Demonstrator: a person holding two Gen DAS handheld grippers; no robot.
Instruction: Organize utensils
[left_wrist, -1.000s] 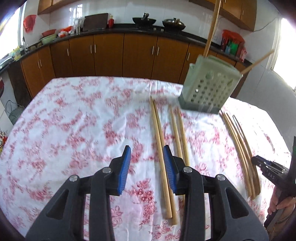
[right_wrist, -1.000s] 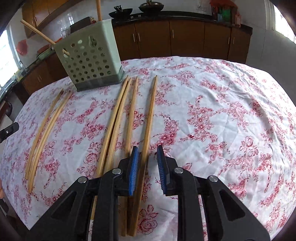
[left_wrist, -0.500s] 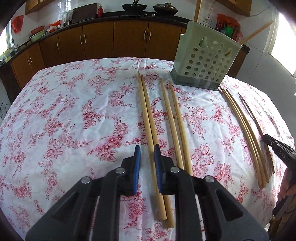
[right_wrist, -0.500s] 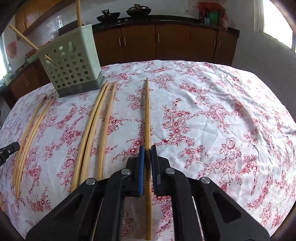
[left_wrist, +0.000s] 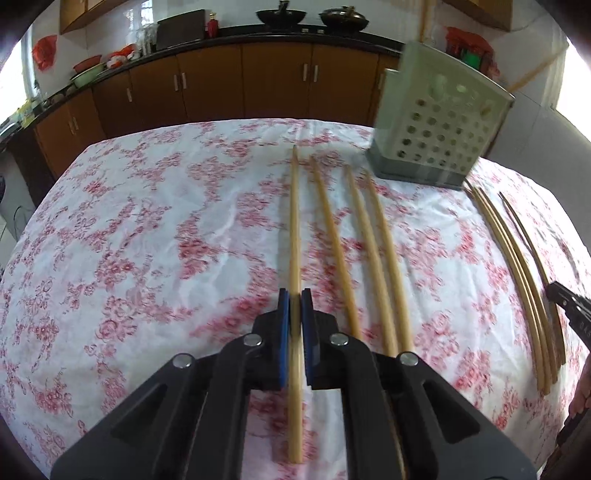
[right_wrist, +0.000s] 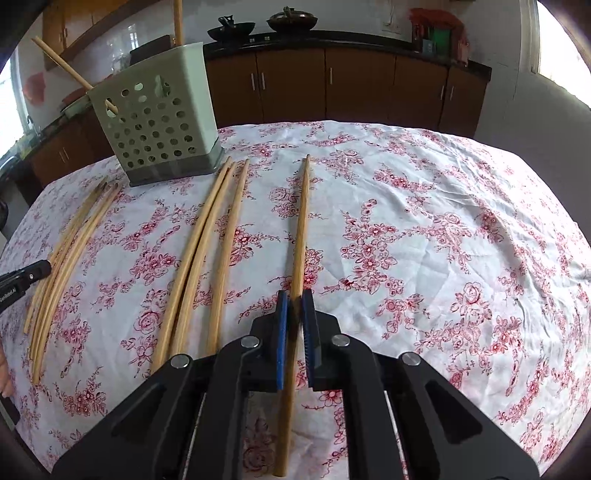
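Observation:
In the left wrist view, my left gripper (left_wrist: 294, 295) has a pale wooden chopstick (left_wrist: 294, 221) between its blue pads. The jaws are closing and the pads press on it. Three more pale chopsticks (left_wrist: 369, 251) lie just right of it on the flowered cloth. In the right wrist view, my right gripper (right_wrist: 294, 297) is shut on another pale chopstick (right_wrist: 302, 221), which points away across the table. Three pale chopsticks (right_wrist: 207, 240) lie to its left. The grey-green perforated utensil holder (left_wrist: 439, 129) (right_wrist: 155, 122) stands at the far side with two sticks in it.
A bundle of thinner, darker chopsticks (left_wrist: 517, 266) (right_wrist: 66, 251) lies in front of the holder, between the two pale groups. The table is covered by a white cloth with red flowers (right_wrist: 443, 240). Brown kitchen cabinets (left_wrist: 258, 81) run behind it. A hand shows at the frame edges.
Both grippers closed on a chopstick. The left one came down and forward, and its chopstick now lies apart from its neighbour. The right one's chopstick has shifted right, away from the other three.

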